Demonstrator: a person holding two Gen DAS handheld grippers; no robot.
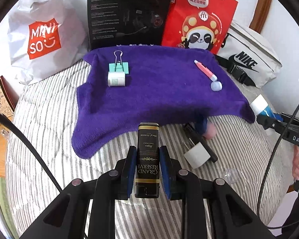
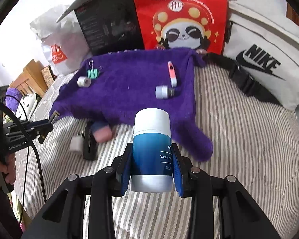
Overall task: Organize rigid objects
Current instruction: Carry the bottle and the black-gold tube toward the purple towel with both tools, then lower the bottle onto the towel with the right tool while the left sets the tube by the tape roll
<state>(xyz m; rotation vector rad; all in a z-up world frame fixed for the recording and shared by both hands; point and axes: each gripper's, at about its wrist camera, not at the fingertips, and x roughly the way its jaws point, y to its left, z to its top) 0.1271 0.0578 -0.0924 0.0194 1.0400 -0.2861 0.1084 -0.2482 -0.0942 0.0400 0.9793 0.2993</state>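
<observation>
Black tin [image 1: 148, 159] sits clamped between left fingers [image 1: 131, 169], seemingly above bedding [image 1: 50, 139].

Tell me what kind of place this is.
Probably a bedroom. The work surface is a bed with striped bedding, not a table, with a purple towel spread over it. A Miniso shopping bag and a Nike waist bag rest at the far edge against a white wall.
</observation>
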